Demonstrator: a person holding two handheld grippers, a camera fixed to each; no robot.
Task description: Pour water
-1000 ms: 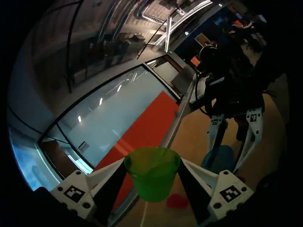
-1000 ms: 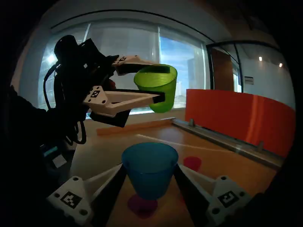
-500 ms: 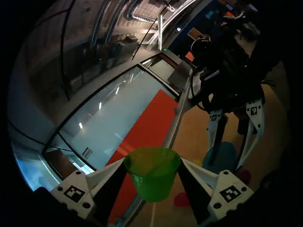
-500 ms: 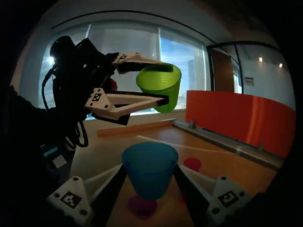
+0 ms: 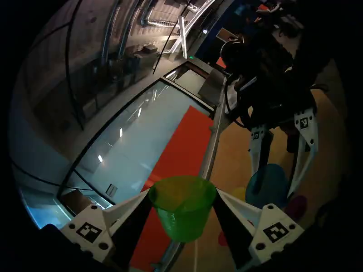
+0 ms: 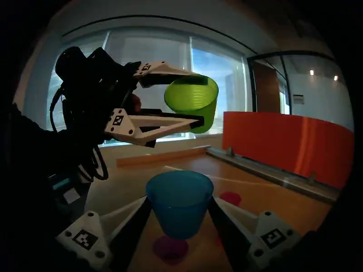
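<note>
With the left gripper (image 6: pixel 200 100) closed on the tilted green cup (image 6: pixel 193 105), tip it slowly, lip over the blue cup (image 6: pixel 179 206) clamped in the right gripper (image 6: pixel 179 199).

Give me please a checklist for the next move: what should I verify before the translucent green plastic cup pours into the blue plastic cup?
1. Grip of the left gripper on the translucent green plastic cup, both fingers on its wall: ok.
2. Grip of the right gripper on the blue plastic cup: ok.
3. Blue cup upright, mouth facing up: ok.
4. Green cup held higher than the blue cup and tilted: ok.
5. Green cup's rim directly over the blue cup's mouth: cannot tell.
6. Water inside the green cup: cannot tell.
</note>
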